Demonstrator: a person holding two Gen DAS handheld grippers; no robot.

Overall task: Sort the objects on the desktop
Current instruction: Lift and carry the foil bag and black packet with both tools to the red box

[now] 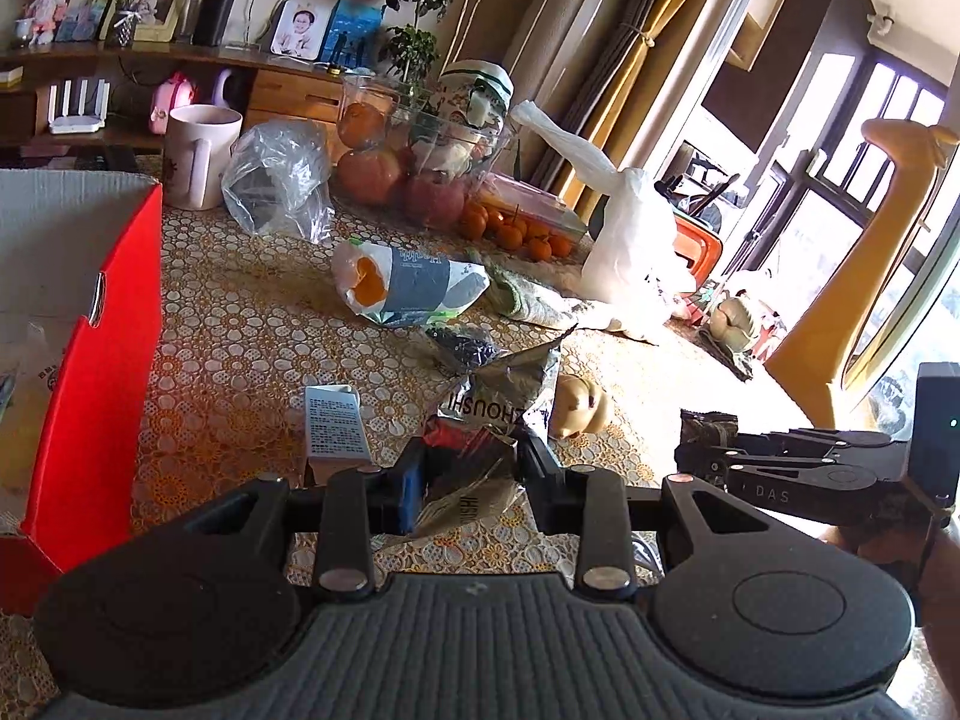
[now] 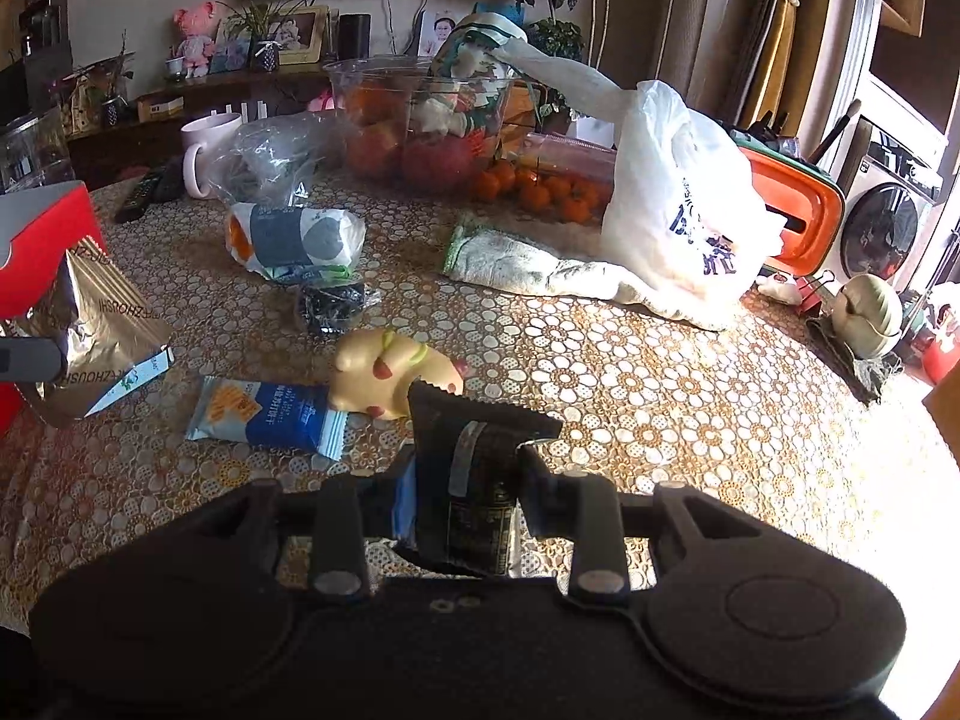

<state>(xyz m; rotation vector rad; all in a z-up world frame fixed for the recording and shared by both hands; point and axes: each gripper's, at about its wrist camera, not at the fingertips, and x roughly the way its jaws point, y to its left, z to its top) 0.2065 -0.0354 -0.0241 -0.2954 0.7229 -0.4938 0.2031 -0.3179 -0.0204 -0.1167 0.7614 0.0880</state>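
My left gripper (image 1: 471, 468) is shut on a silver foil snack bag (image 1: 498, 396), held just above the table beside the red cardboard box (image 1: 90, 348); the bag also shows in the right wrist view (image 2: 90, 330). My right gripper (image 2: 462, 480) is shut on a black snack packet (image 2: 468, 468), and it appears in the left wrist view (image 1: 708, 438) to the right. On the lace tablecloth lie a blue cracker packet (image 2: 270, 414), a cream animal toy (image 2: 390, 378), a small dark packet (image 2: 330, 306) and a grey-white wrapped bun (image 2: 294, 240).
A white plastic bag (image 2: 678, 210), a grey towel (image 2: 522, 264), a clear tub of fruit (image 2: 420, 120), loose tangerines (image 2: 540, 192), a white mug (image 2: 204, 150) and a crumpled clear bag (image 2: 270, 150) crowd the far side. An orange tissue box (image 2: 792, 222) stands right.
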